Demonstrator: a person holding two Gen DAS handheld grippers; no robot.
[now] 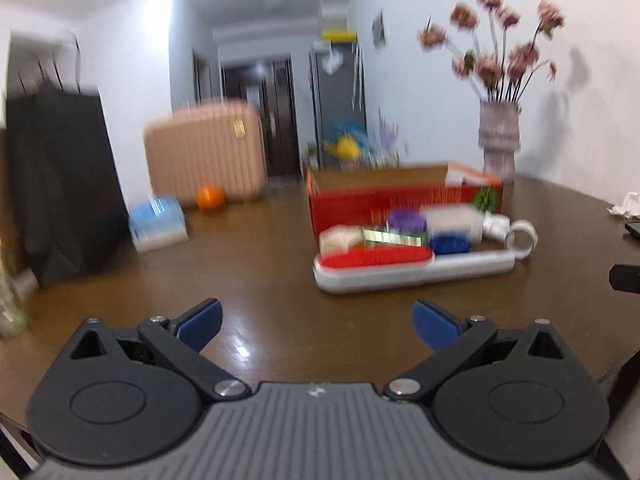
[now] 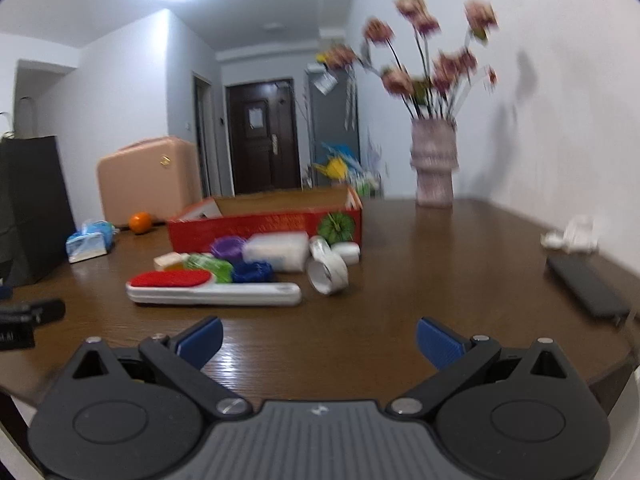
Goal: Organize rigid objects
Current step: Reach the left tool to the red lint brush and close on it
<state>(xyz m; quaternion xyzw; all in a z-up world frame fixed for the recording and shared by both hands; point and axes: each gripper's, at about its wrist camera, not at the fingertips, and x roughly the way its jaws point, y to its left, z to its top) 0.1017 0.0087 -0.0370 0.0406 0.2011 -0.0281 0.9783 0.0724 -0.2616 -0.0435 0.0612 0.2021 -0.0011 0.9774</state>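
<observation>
A cluster of small objects lies on the brown table in front of an open red cardboard box (image 1: pixel 400 196) (image 2: pixel 264 220). Nearest is a white lint brush with a red pad (image 1: pixel 400 266) (image 2: pixel 212 292). Behind it sit a purple lid (image 1: pixel 406 218) (image 2: pixel 228 246), a blue lid (image 1: pixel 450 244) (image 2: pixel 252 271), a green packet (image 2: pixel 210 266), a white box (image 1: pixel 452 216) (image 2: pixel 276 254) and a white tape roll (image 1: pixel 522 238) (image 2: pixel 328 276). My left gripper (image 1: pixel 318 326) is open and empty, short of the cluster. My right gripper (image 2: pixel 320 344) is open and empty too.
A vase of pink flowers (image 1: pixel 500 136) (image 2: pixel 434 160) stands at the table's far right. A dark phone (image 2: pixel 586 288) and crumpled white paper (image 2: pixel 572 236) lie to the right. A black bag (image 1: pixel 60 184), tissue pack (image 1: pixel 158 224), orange (image 1: pixel 210 197) and pink case (image 1: pixel 204 152) are to the left.
</observation>
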